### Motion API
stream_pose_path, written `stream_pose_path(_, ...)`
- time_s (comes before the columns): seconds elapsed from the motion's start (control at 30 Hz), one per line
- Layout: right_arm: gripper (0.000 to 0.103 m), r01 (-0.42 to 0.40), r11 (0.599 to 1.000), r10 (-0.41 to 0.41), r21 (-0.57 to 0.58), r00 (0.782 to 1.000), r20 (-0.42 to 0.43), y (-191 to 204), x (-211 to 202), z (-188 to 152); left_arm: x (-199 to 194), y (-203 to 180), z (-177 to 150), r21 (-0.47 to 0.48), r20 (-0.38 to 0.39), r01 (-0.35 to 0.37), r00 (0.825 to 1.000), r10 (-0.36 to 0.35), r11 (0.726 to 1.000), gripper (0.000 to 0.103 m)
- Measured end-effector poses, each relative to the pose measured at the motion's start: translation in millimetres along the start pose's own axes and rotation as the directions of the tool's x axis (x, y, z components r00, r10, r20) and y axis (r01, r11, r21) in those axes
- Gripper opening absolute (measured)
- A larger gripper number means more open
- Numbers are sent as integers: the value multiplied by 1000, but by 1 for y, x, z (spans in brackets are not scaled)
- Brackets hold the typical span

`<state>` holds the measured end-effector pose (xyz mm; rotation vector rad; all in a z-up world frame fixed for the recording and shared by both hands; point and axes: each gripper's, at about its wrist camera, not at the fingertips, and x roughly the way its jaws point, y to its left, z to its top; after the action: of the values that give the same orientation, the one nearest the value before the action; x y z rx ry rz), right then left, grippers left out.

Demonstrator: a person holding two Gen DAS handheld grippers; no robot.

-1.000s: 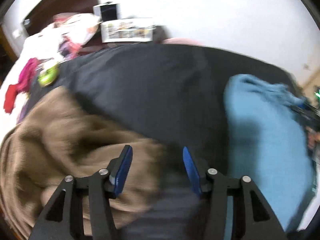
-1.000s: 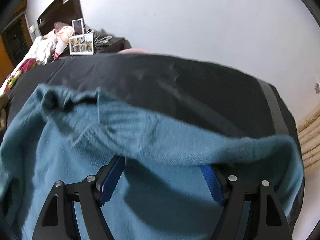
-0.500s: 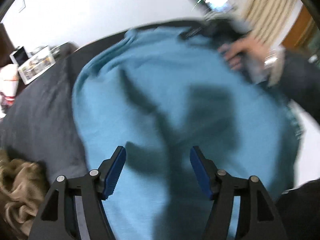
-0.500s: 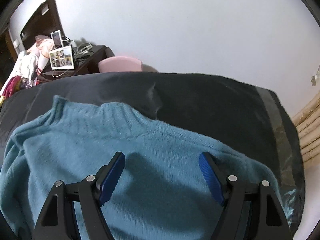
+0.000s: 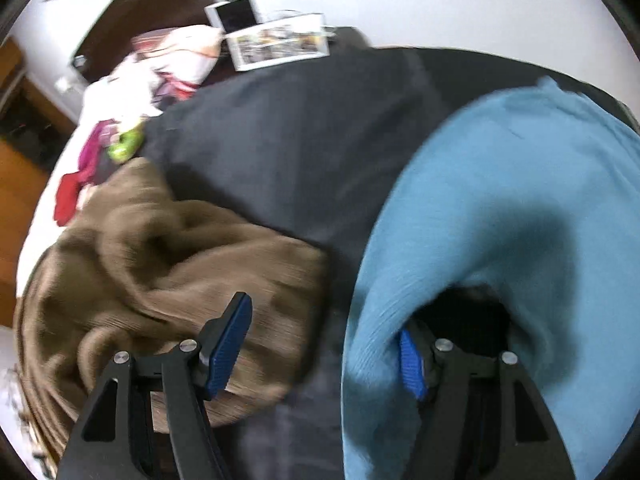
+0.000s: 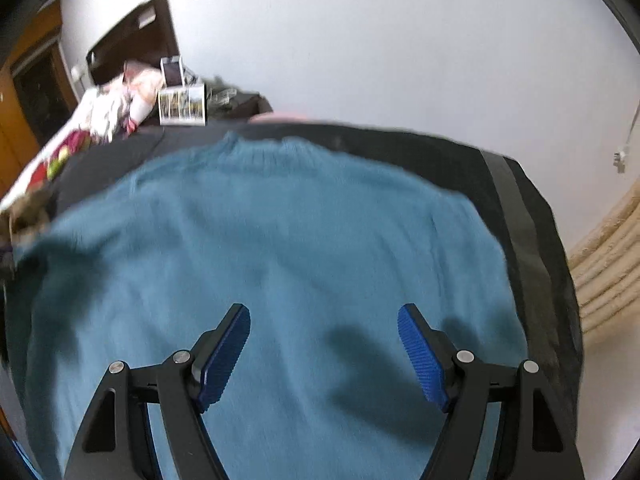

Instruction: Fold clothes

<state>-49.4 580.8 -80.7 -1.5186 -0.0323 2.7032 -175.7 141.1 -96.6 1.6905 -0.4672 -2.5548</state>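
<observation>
Blue sweater (image 6: 280, 248) lies flat on the dark bed (image 5: 288, 152), collar at the far end, long axis running away from the spread right hand-held gripper (image 6: 324, 354) above it; spread left hand-held gripper (image 5: 326, 354) straddles its near-left edge, nearer.

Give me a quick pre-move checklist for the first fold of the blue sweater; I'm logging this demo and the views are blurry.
1. Blue sweater spread flat on the dark cover, collar at the far edge: ok.
2. Right claw open above the sweater, gripping nothing: ok.
3. Left claw open: ok.
4. Left claw placed on the sweater's edge: not ok; the cloth drapes over one finger and is not between the two.
5. Brown garment clear of the sweater: ok, a strip of dark cover shows between them.
6. Sleeve positions: cannot tell; blur and the frame edge hide them.
</observation>
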Motion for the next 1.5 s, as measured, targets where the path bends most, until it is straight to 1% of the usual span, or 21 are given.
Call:
stream_pose_path(0.07, 78, 15, 1000, -15, -6, 999, -43, -3, 0, -21, 8, 1, 5, 23, 8, -51, 999, 51, 998, 72)
stream_pose_path(0.13, 78, 40, 999, -41, -12, 996, -78, -5, 0, -40, 18, -9, 5, 83, -1, -98, 995, 99, 992, 72)
stream_pose_path(0.17, 78, 55, 998, -56, -18, 994, -90, -5, 0, -48, 18, -12, 2, 109, -8, -107, 994, 109, 988, 72)
stream_pose_path(0.23, 78, 54, 998, -55, -9, 995, -87, -5, -9, -58, 16, -18, -6, 153, -15, -117, 993, 120, 981, 72)
stream_pose_path(0.3, 78, 49, 999, -48, 4, 996, -79, -5, -20, -68, 7, -24, -13, 169, -14, -116, 993, 120, 979, 72)
stream_pose_path(0.33, 78, 46, 999, -45, 10, 996, -75, -4, -25, -73, 0, -22, -18, 165, -14, -106, 994, 110, 980, 72)
stream_pose_path(0.43, 78, 16, 1000, -14, 19, 998, -68, 7, -39, -87, -21, -10, -33, 115, -13, -26, 1000, 28, 993, 72)
stream_pose_path(0.53, 78, -21, 1000, 22, 12, 997, -72, 25, -53, -103, -55, -9, -52, 86, 37, 33, 999, -37, 996, 72)
stream_pose_path(0.6, 78, -57, 998, 57, 6, 995, -84, 40, -58, -114, -74, -20, -63, 101, 64, 80, 994, -87, 992, 72)
stream_pose_path(0.67, 78, -78, 997, 79, 7, 992, -98, 51, -59, -124, -94, -47, -76, 163, 91, 166, 979, -182, 973, 72)
stream_pose_path(0.77, 78, -95, 995, 99, 38, 987, -128, 61, -58, -139, -103, -87, -89, 257, 92, 239, 959, -269, 937, 73)
stream_pose_path(0.83, 78, -82, 995, 90, 55, 985, -148, 65, -55, -145, -101, -121, -103, 328, 73, 247, 956, -285, 912, 73)
stream_pose_path(0.87, 78, -75, 996, 83, 57, 985, -153, 66, -53, -147, -97, -132, -109, 352, 64, 241, 958, -280, 904, 73)
stream_pose_path(0.9, 78, -67, 996, 74, 53, 985, -153, 68, -52, -148, -92, -140, -115, 371, 51, 234, 961, -272, 899, 73)
stream_pose_path(0.97, 78, -51, 998, 58, 44, 986, -157, 71, -51, -150, -80, -145, -126, 375, 23, 231, 966, -258, 898, 73)
stream_pose_path(1.03, 78, -45, 998, 51, 36, 985, -166, 75, -50, -154, -69, -140, -138, 364, -12, 233, 969, -245, 902, 73)
stream_pose_path(1.13, 80, -37, 999, 37, 1, 986, -164, 82, -53, -163, -68, -125, -157, 331, -6, 257, 963, -270, 908, 73)
stream_pose_path(1.17, 83, -37, 999, 35, -9, 986, -161, 83, -54, -167, -69, -120, -163, 318, -12, 267, 961, -277, 910, 73)
stream_pose_path(1.3, 93, -57, 997, 49, -49, 986, -157, 81, -63, -185, -77, -107, -192, 325, 5, 246, 965, -262, 913, 74)
stream_pose_path(1.4, 99, -77, 994, 63, -84, 985, -161, 79, -69, -200, -84, -93, -216, 341, -11, 246, 966, -257, 907, 74)
stream_pose_path(1.5, 102, -96, 988, 76, -118, 983, -165, 77, -76, -214, -89, -76, -237, 335, -35, 254, 966, -258, 907, 74)
